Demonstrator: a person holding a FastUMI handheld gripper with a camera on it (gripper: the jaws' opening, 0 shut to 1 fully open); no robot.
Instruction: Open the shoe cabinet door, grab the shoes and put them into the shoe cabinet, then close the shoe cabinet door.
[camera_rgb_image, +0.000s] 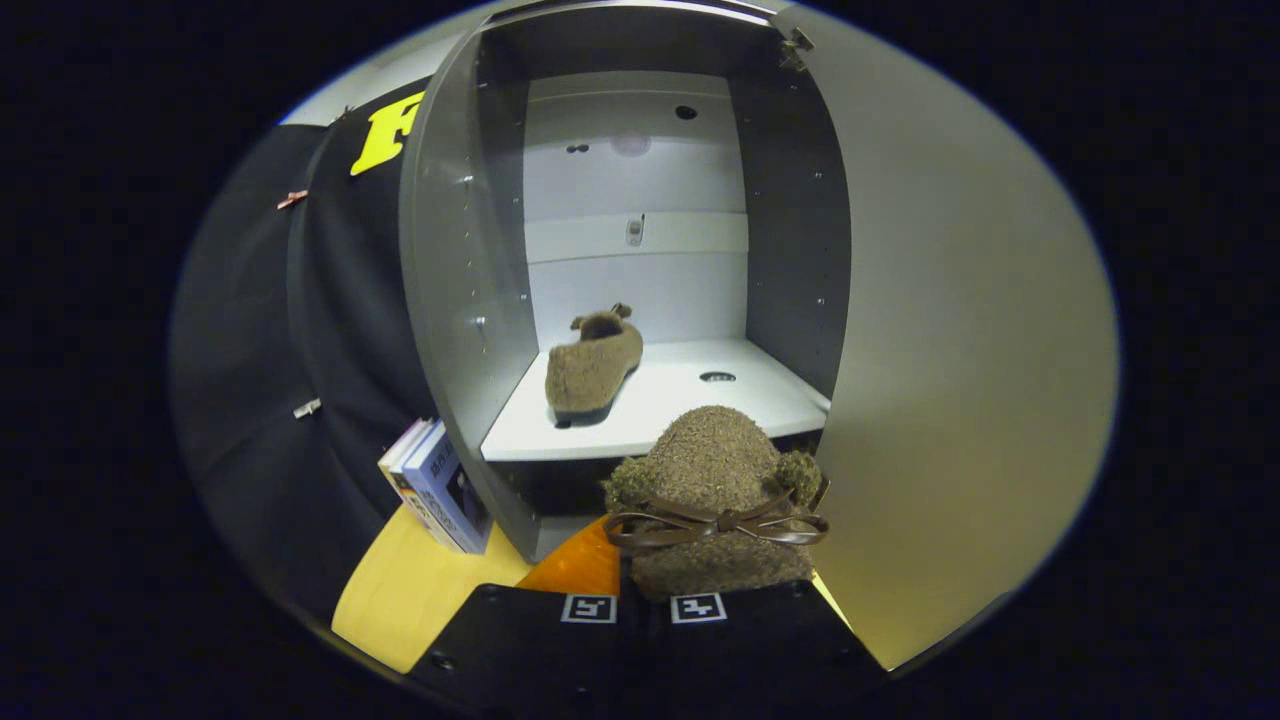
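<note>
The tongs (643, 607) are pinching a fuzzy brown shoe (714, 480) by its heel end, a thin brown bow across its top and its rounded toe pointing at the open cabinet (790, 250). Its twin (592, 366) lies on the white shelf (680, 400) inside, left of centre. Books (440, 487) lean against the cabinet's left side on the yellow surface (400, 600).
</note>
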